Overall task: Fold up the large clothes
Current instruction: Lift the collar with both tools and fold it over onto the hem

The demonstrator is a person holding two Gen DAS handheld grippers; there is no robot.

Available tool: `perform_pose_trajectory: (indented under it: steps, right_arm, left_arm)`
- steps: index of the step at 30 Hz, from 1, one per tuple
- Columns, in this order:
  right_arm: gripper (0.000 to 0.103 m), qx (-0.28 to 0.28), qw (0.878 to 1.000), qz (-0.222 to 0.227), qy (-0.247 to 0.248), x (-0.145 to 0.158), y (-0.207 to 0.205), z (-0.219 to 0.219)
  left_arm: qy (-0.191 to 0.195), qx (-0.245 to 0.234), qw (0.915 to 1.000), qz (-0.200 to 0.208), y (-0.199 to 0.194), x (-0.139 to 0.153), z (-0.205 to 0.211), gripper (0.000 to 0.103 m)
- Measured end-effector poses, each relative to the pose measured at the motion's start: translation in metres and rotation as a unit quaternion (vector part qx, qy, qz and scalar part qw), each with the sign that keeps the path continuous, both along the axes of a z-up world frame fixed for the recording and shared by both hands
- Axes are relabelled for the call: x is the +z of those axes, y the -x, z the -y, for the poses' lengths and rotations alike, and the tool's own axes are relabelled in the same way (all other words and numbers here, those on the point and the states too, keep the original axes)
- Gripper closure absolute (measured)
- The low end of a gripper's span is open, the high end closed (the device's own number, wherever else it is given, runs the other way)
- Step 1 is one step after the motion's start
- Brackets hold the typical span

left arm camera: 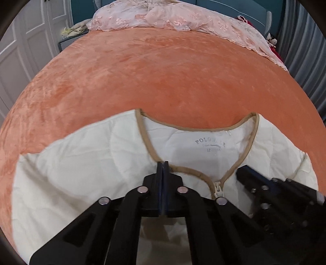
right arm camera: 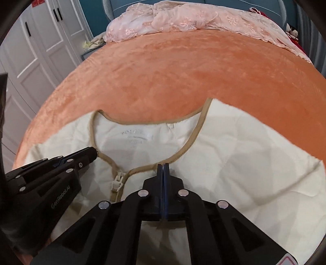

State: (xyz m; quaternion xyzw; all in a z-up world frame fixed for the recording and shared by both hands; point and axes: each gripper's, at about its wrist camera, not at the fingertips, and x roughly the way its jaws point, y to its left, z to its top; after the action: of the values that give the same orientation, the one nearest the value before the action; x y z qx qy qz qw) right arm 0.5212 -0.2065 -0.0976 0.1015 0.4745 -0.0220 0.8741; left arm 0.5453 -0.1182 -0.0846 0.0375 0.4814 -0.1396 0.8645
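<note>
A cream quilted jacket (left arm camera: 85, 163) with tan trim and a front zipper (left arm camera: 217, 188) lies chest-up on the orange bedspread (left arm camera: 163, 77), neckline away from me. My left gripper (left arm camera: 163, 164) is shut on the tan collar trim left of the zipper. My right gripper (right arm camera: 163, 166) is shut on the collar trim right of the zipper (right arm camera: 117, 181). The jacket (right arm camera: 244, 163) fills the lower half of the right wrist view. Each gripper shows in the other's view: the right gripper (left arm camera: 242, 173) and the left gripper (right arm camera: 93, 154).
A pink lace cover (left arm camera: 163, 18) is bunched at the head of the bed, also seen in the right wrist view (right arm camera: 183, 22). White wardrobe doors (right arm camera: 40, 40) stand to the left. A grey curtain (left arm camera: 305, 51) hangs on the right.
</note>
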Motion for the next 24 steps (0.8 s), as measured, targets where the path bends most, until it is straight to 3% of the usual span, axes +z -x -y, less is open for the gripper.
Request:
perform_pose_trajectory:
  steps: [5, 8, 24]
  right_arm:
    - [0.103, -0.001, 1.0, 0.011, -0.006, -0.011, 0.001, 0.008]
    - [0.103, -0.002, 1.0, 0.02, 0.001, -0.016, 0.003, 0.007]
    - [0.103, -0.005, 1.0, 0.028, -0.011, -0.026, -0.008, 0.013]
  left_arm:
    - [0.009, 0.014, 0.9997, 0.02, 0.0, -0.017, -0.001, 0.103]
    - [-0.005, 0.016, 0.9991, 0.039, 0.003, -0.022, 0.004, 0.103]
    - [0.007, 0.029, 0.9981, 0.053, -0.007, -0.032, 0.003, 0.103]
